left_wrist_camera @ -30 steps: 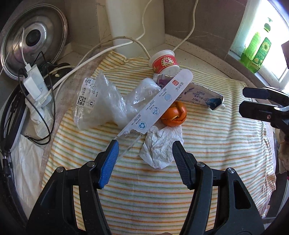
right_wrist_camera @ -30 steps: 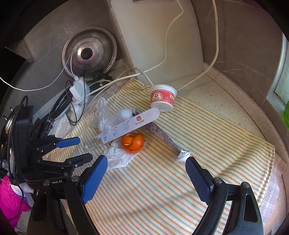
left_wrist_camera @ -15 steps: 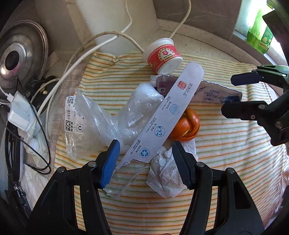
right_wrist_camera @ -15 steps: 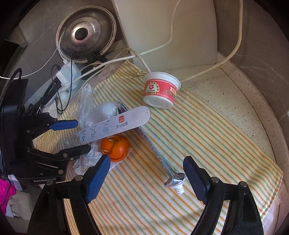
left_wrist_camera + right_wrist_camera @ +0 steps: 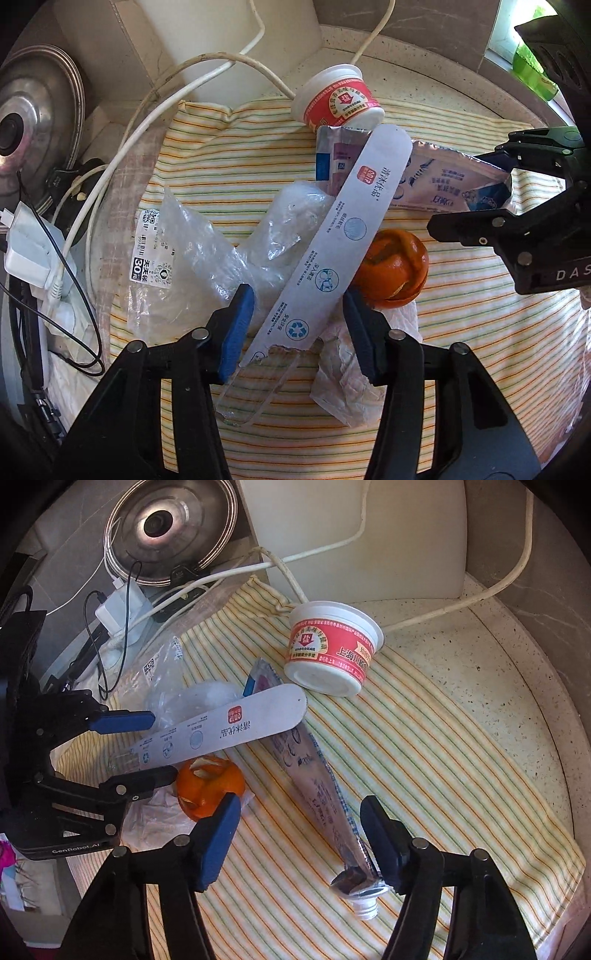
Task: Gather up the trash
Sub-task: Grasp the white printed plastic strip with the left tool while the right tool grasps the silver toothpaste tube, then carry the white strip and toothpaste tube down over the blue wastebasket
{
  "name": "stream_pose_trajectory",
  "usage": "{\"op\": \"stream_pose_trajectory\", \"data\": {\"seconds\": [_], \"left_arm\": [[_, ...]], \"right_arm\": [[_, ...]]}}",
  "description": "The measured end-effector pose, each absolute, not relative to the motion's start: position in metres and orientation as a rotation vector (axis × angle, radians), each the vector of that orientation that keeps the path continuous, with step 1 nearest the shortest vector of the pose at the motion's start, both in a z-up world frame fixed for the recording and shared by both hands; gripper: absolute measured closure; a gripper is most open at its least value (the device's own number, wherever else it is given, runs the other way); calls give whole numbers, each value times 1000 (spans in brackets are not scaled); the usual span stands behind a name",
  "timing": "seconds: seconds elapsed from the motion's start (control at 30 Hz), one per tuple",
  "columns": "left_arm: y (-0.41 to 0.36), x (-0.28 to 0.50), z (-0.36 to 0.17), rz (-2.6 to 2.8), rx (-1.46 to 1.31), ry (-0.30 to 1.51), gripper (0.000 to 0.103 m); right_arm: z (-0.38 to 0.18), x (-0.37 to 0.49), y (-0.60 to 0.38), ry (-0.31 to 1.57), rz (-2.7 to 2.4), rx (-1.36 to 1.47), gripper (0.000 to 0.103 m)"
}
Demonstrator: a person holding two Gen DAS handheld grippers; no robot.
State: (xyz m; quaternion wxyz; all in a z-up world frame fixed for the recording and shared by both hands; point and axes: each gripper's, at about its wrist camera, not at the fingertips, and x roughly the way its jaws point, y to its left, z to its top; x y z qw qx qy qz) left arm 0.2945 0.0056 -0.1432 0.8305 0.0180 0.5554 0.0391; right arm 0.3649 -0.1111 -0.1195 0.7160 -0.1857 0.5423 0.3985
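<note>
Closing around a long white card strip [image 5: 343, 236], the left gripper [image 5: 299, 325] is seen with its blue pads on either side of the strip's torn lower end; no firm pinch is yet shown. The strip lies slanted across a heap of rubbish on a striped cloth [image 5: 480, 369]: a clear plastic bag [image 5: 177, 266], an orange peel [image 5: 399, 273], a crumpled tissue [image 5: 343, 384], a flattened foil pouch [image 5: 317, 786] and a tipped red-and-white cup [image 5: 332, 650].

The right gripper [image 5: 299, 834] is also narrowing, its jaws set astride the pouch's spout end, with the right pad just beside the foil and the left pad near the peel; nothing is gripped so far.

A slip is judged likely: the strip is thin and stiff and could skate out sideways, while the bag film beside it could be caught along with it. The pouch, partly pinned under the strip, might be dragged if either item is lifted first.

The pouch's white screw spout [image 5: 365, 908] is shown only in the right wrist view; the clear blister [image 5: 255, 387] trailing below the strip's torn edge is seen plainly only in the left.
</note>
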Motion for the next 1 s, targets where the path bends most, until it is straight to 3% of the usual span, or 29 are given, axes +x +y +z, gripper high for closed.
{"op": "stream_pose_trajectory", "data": {"seconds": [0.17, 0.4, 0.7, 1.0], "left_arm": [[10, 293, -140, 85, 5, 1167, 63], [16, 279, -131, 82, -70, 1141, 72], [20, 247, -115, 69, -173, 1093, 73], [23, 205, -104, 88, -224, 1061, 73]], "right_arm": [[-125, 368, -113, 1231, 884, -401, 64], [-120, 360, -115, 1206, 890, -397, 86], [-116, 348, -124, 1191, 861, -366, 102], [-103, 331, -144, 1177, 847, -237, 102]]}}
